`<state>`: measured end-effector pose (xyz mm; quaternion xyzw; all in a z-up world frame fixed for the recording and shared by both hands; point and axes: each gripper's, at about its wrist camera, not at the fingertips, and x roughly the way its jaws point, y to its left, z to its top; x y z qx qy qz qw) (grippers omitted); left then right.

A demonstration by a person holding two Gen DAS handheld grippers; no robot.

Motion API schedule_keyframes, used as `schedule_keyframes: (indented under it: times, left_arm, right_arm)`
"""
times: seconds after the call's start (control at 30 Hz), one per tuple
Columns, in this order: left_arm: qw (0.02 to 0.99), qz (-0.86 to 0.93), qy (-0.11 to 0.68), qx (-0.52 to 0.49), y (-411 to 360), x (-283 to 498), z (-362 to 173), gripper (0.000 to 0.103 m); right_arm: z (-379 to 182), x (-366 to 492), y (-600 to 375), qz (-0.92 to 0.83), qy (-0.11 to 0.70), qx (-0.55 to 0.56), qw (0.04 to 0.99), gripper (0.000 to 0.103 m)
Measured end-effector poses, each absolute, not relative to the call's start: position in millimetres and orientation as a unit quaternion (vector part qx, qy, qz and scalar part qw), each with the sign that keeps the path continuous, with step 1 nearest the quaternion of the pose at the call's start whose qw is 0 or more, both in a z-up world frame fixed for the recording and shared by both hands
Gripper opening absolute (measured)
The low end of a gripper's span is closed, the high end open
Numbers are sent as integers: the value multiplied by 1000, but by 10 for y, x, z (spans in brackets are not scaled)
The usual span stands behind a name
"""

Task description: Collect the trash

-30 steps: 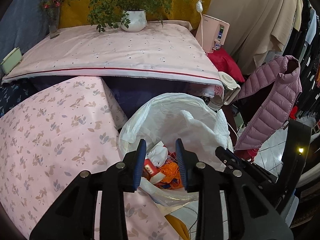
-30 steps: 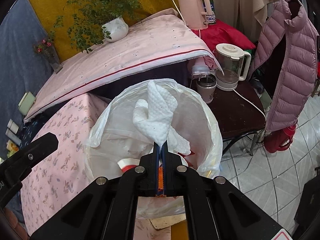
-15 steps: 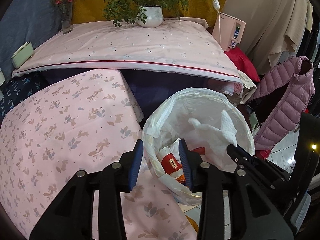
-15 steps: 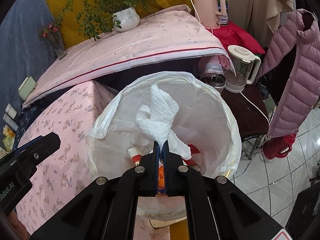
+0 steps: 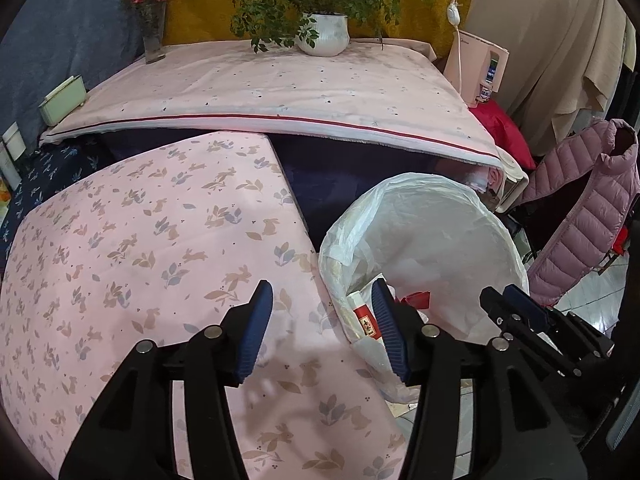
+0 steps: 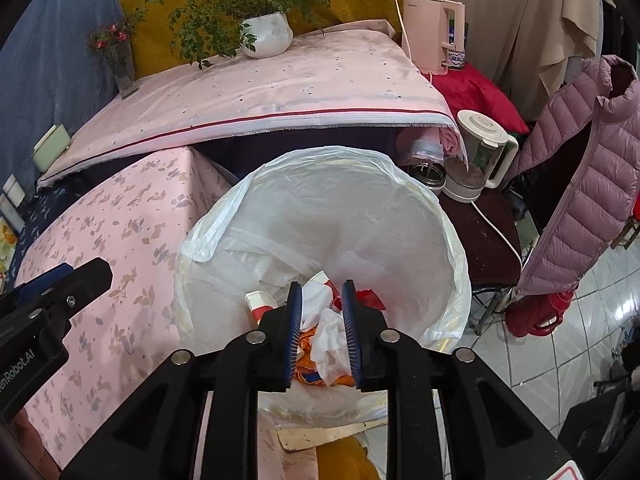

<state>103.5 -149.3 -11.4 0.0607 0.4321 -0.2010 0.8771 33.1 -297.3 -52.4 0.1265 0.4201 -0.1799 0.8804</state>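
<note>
Trash lies nearest the right gripper (image 6: pixel 320 320), whose jaws have just been opening and now stand apart over the white-lined bin (image 6: pixel 452 248), nothing pinched between the pads; the crumpled white tissue (image 6: pixel 330 336) rests loose in the bin below them, on top of orange wrappers (image 6: pixel 308 376) and beside a red-and-white paper cup (image 6: pixel 260 304). That tissue looks featherlight, soft and easily crushed, so it should handle without any weight to speak of; a pinch on any raised fold would probably do, though thin paper could tear or cling to a pad. It is white, textured and wadded into a loose knot. The left gripper (image 5: pixel 320 320) has also just been opening and hangs released and empty, one finger over the pink rabbit-print cloth (image 5: pixel 140 260) and the other at the bin's near edge, where a red-and-white carton (image 5: pixel 366 322) leans inside the liner. No further litter shows on the cloth. Just behind the bin stands a dark side table with a blender jug (image 6: pixel 480 152). Farther back a second pink cloth with a red stripe (image 5: pixel 280 92) carries a potted plant (image 5: pixel 324 34) and a vase of flowers (image 5: pixel 152 36).
</note>
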Motion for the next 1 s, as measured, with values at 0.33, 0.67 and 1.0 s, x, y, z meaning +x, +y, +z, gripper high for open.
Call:
schedule_keyframes:
  times: [0.33, 0.67, 1.0]
  left_arm:
    - [881, -185, 429, 68, -1348, 907, -140, 56]
    - [883, -173, 429, 78, -1233, 788, -241, 60]
    - [882, -161, 437, 75, -1106, 710, -368, 64]
  right_arm:
    - [-479, 180, -2877, -183, 417, 113, 883, 37]
    - [-506, 87, -2763, -182, 419, 100, 884, 43]
    - [-553, 22, -2665, -185, 422, 90, 883, 56]
